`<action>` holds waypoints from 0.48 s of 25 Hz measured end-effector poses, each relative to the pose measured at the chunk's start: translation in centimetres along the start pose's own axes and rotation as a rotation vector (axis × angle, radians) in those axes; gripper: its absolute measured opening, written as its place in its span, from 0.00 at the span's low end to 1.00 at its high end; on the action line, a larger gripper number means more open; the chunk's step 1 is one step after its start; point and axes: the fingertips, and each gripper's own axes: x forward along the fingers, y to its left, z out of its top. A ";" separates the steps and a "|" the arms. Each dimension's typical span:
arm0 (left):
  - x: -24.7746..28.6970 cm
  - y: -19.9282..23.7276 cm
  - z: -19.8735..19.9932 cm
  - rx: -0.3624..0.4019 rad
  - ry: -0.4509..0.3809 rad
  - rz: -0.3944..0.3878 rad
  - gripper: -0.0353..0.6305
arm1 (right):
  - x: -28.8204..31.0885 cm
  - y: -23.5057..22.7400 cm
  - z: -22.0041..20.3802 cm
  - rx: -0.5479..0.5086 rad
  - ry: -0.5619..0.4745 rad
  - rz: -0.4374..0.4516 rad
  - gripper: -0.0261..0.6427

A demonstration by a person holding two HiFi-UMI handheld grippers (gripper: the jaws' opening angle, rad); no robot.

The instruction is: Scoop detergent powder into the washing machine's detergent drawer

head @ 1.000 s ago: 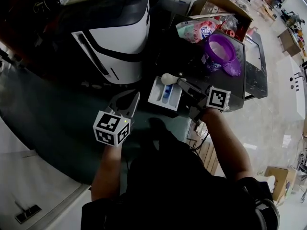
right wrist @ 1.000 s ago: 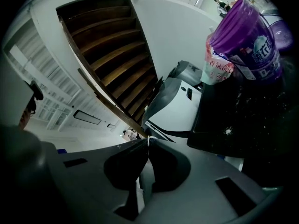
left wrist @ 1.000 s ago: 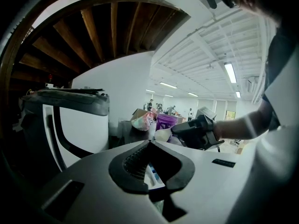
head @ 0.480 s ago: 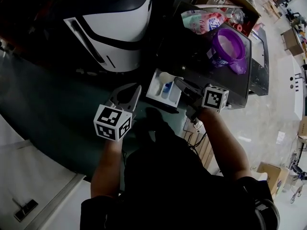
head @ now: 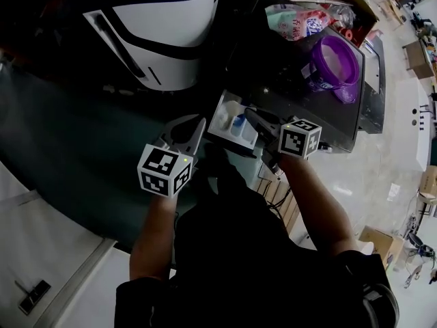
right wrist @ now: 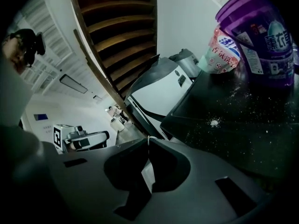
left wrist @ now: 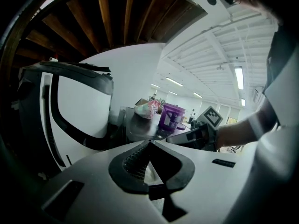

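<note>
One white drawer (head: 220, 124) juts out below one dark top (head: 273, 74). The top carries one purple tub (head: 336, 65) and one pink bag (head: 292, 20), with a little spilled powder (right wrist: 215, 122). One white scoop (head: 233, 109) hangs over the drawer's far end. Of the two grippers, the right gripper (head: 248, 113) has its jaws clenched on the scoop's thin handle. The left gripper (head: 199, 121) sits just beside the drawer, jaws pressed together tip to tip, gripping nothing.
</note>
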 end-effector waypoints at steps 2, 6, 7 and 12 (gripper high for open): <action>0.2 0.0 -0.4 -0.008 0.003 -0.002 0.06 | 0.4 -0.3 -0.6 -0.020 0.020 -0.011 0.07; 0.2 -0.1 -1.2 -0.031 0.008 -0.003 0.06 | 1.0 -0.6 -1.4 -0.070 0.056 -0.037 0.07; 0.2 -0.2 -1.4 -0.035 0.009 -0.003 0.06 | 1.0 -0.6 -1.4 -0.088 0.063 -0.044 0.07; 0.0 0.1 -2.0 -0.055 0.009 0.005 0.06 | 1.6 -0.6 -1.7 -0.187 0.100 -0.077 0.07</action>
